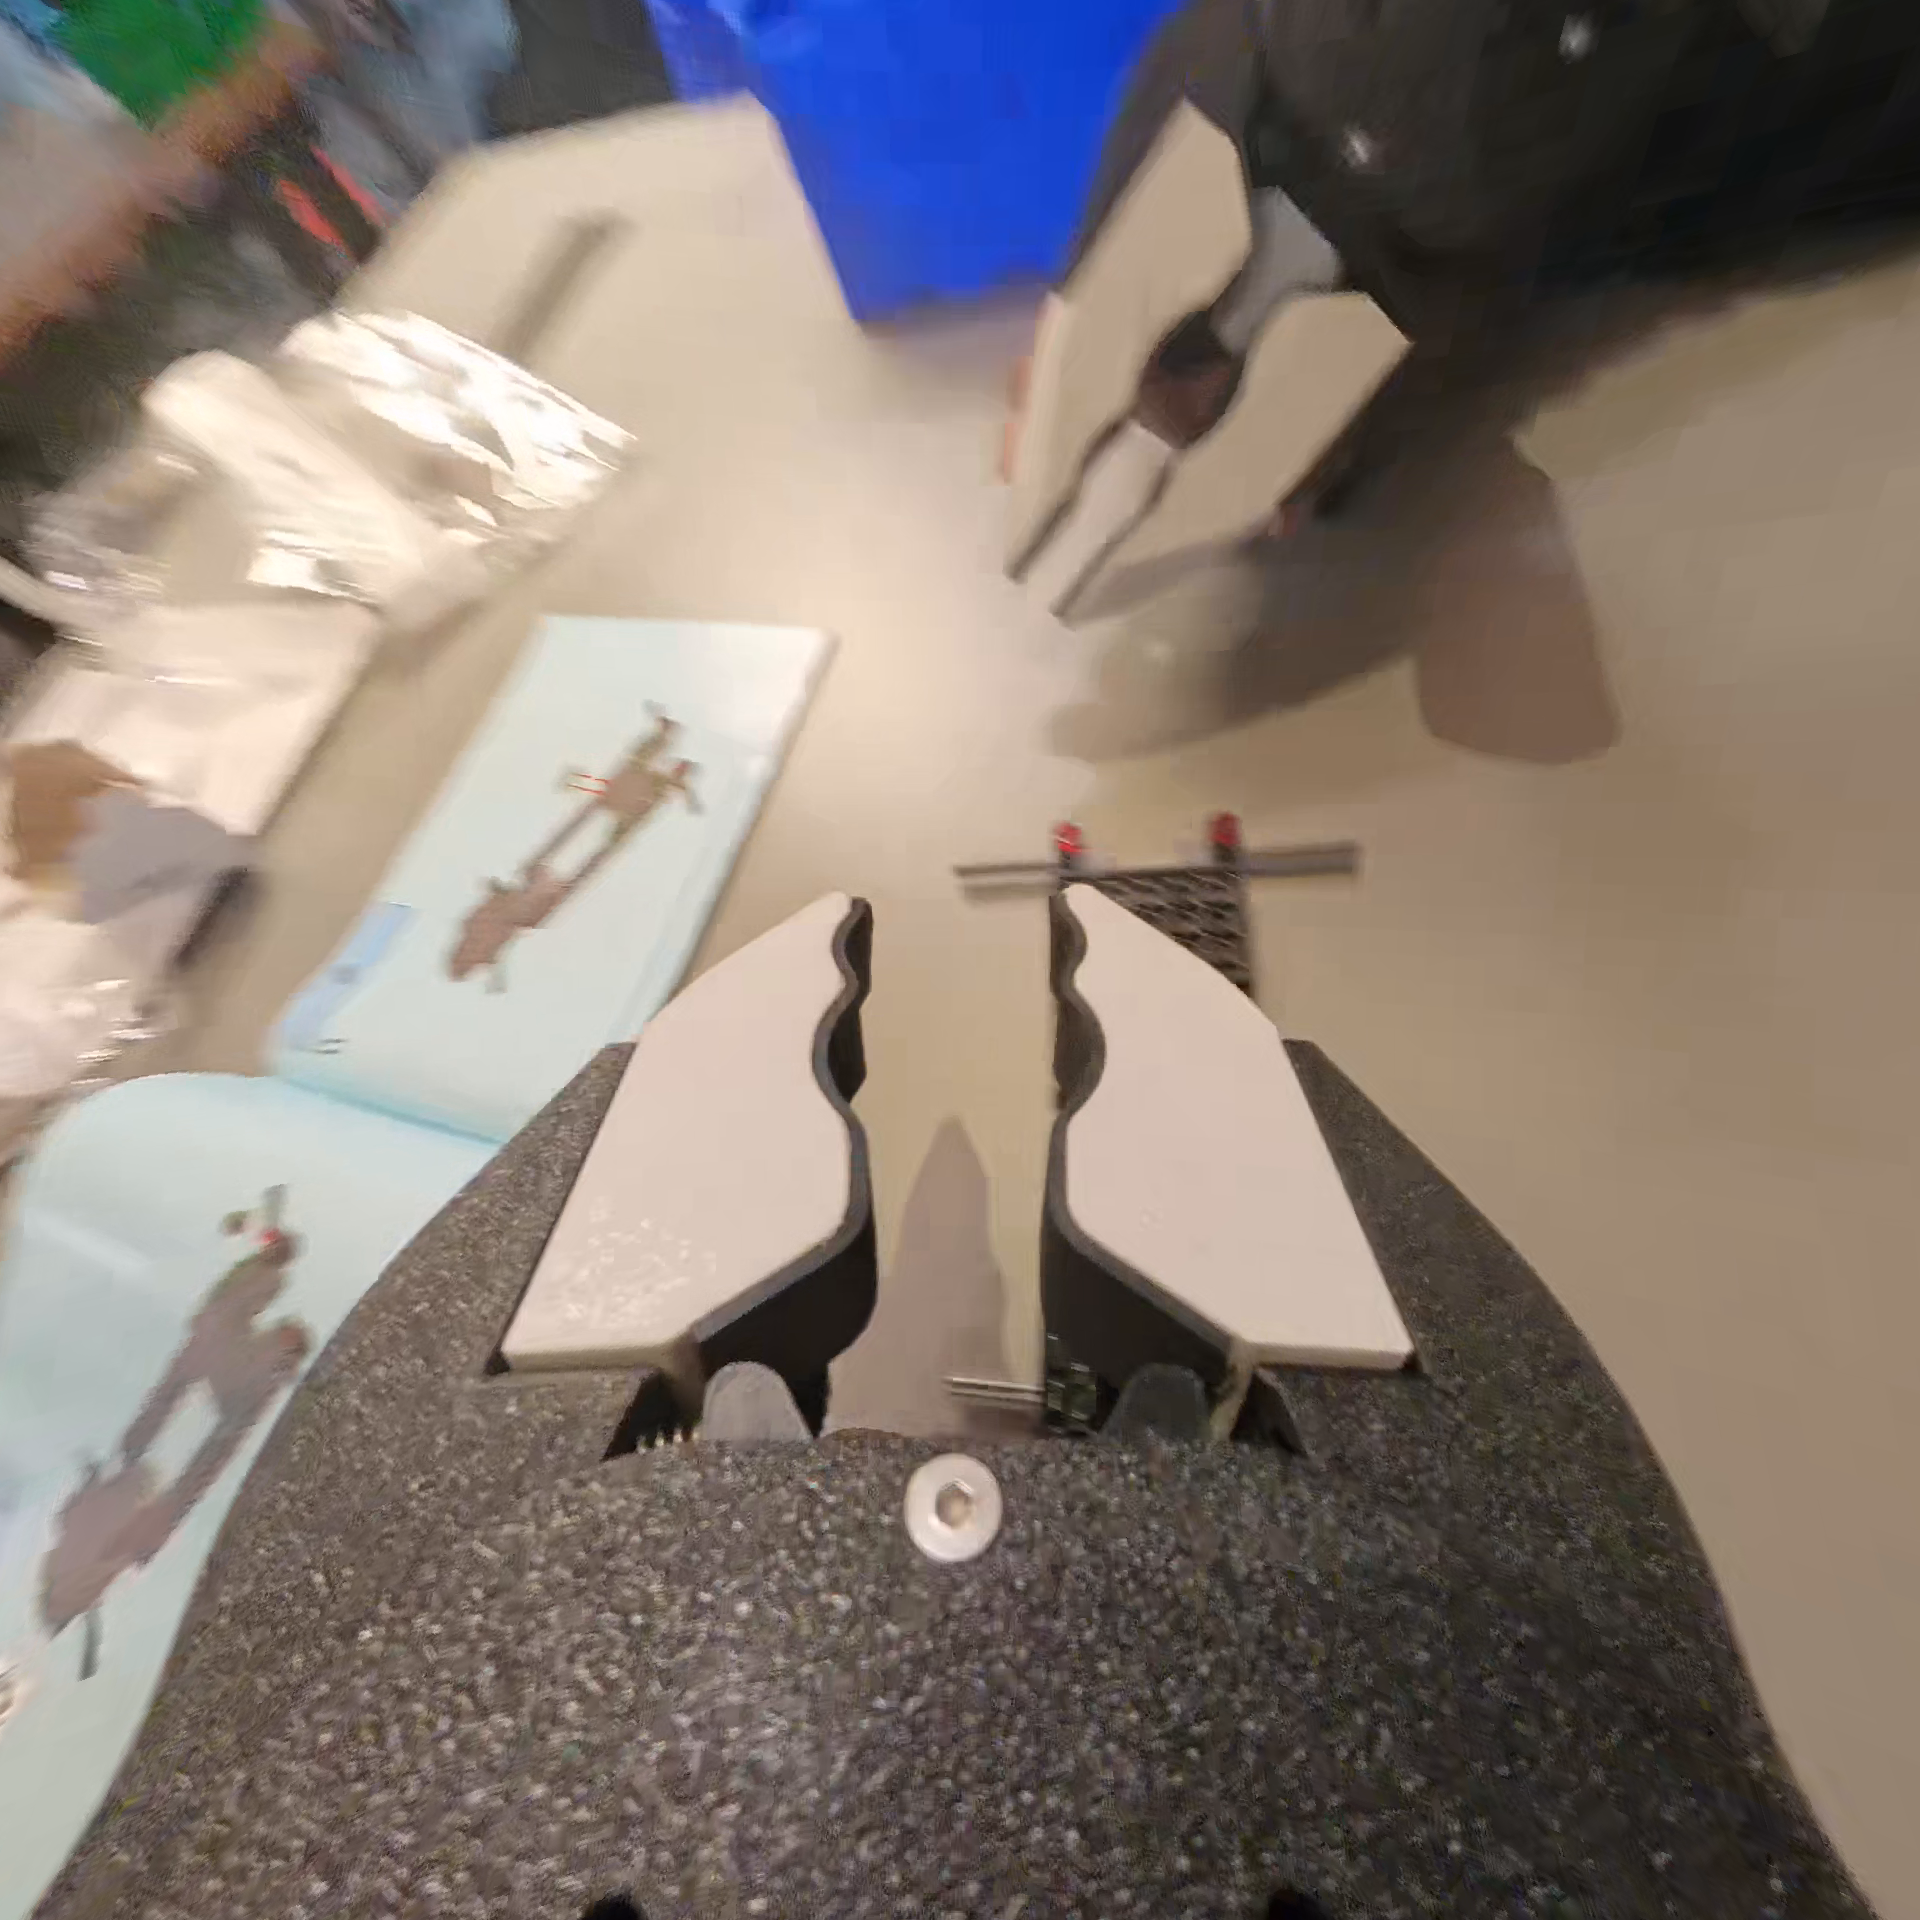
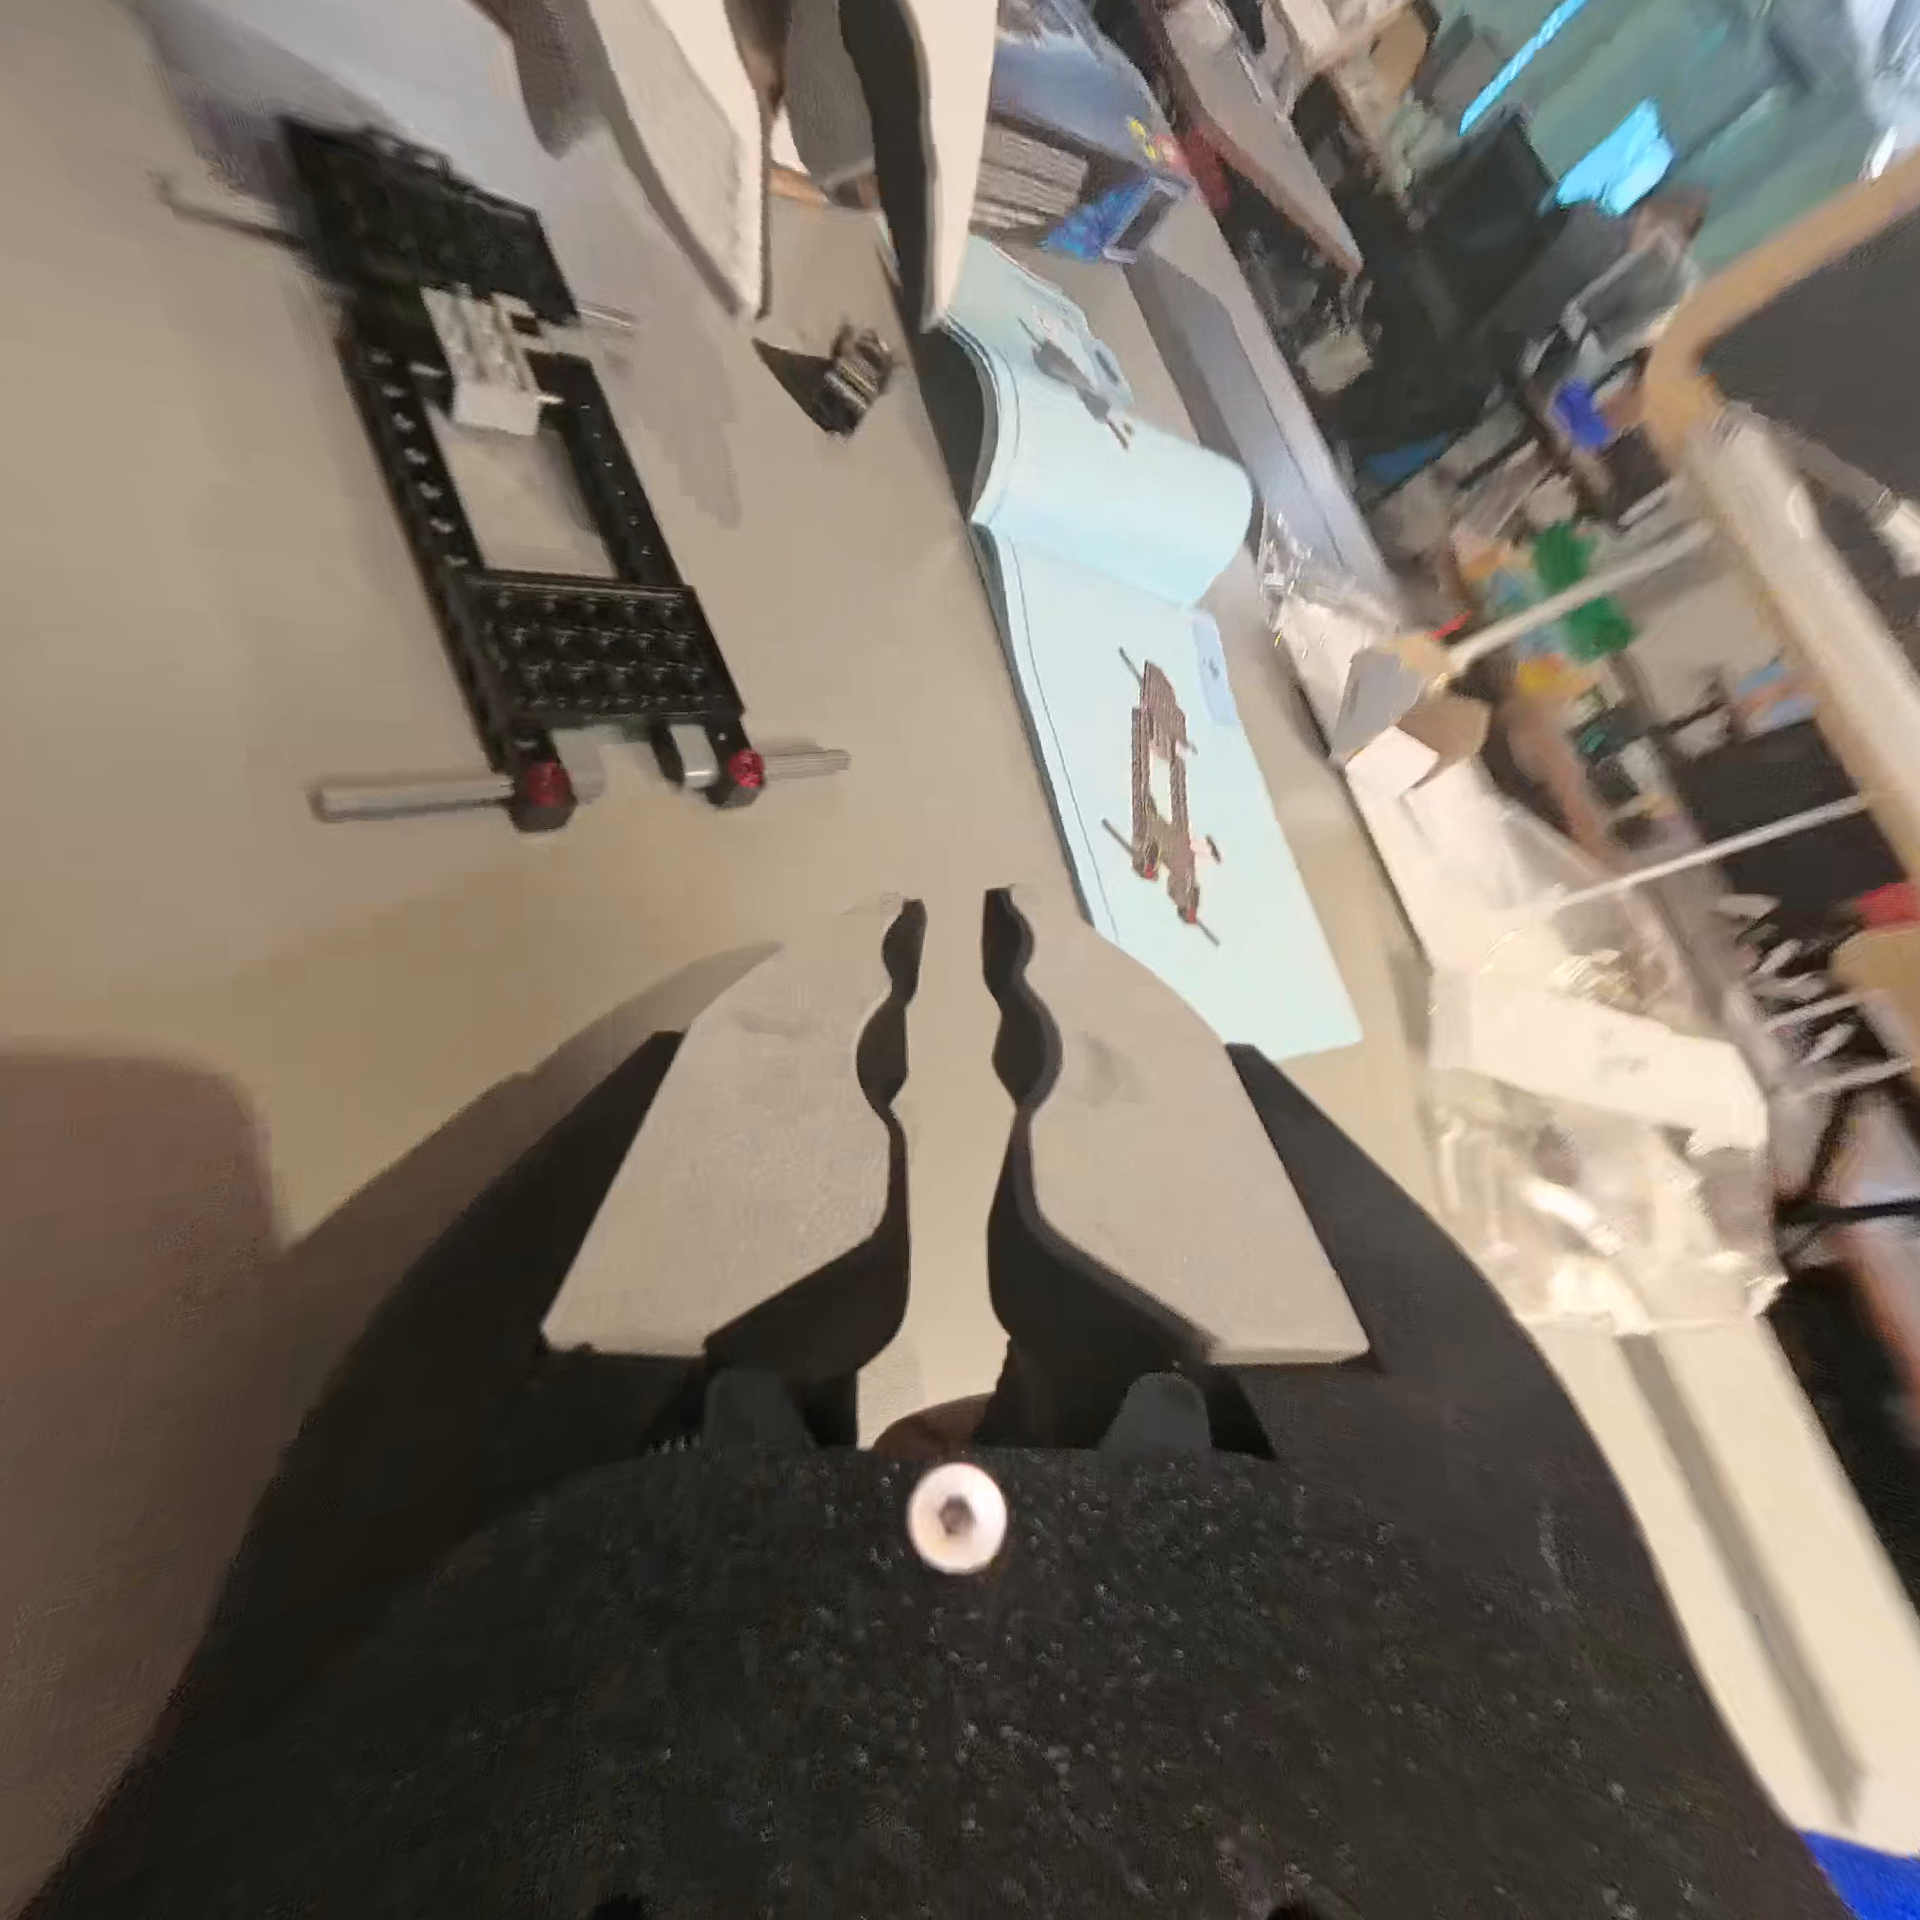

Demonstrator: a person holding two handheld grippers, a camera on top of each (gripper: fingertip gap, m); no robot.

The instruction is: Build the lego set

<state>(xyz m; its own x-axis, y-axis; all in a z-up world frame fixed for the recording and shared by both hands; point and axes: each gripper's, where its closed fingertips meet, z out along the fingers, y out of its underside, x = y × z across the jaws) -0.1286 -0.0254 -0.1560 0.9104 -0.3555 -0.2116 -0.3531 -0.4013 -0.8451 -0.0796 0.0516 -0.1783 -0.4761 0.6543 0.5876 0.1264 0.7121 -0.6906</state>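
A black brick frame with a grey axle and red end caps lies flat on the beige table. In the left wrist view its axle end shows just past my right finger. My left gripper is open above the table, with only bare table between the pads. It also shows at the top of the right wrist view, above a small black part. My right gripper stands narrowly open with nothing between the pads, short of the frame. It shows far off in the left wrist view.
An open light-blue instruction booklet lies left of my left gripper and shows right of the frame in the right wrist view. Clear plastic bags lie beyond it. A blue bin stands at the far edge. One gripper's finger ends stand about 10 cm off the other's.
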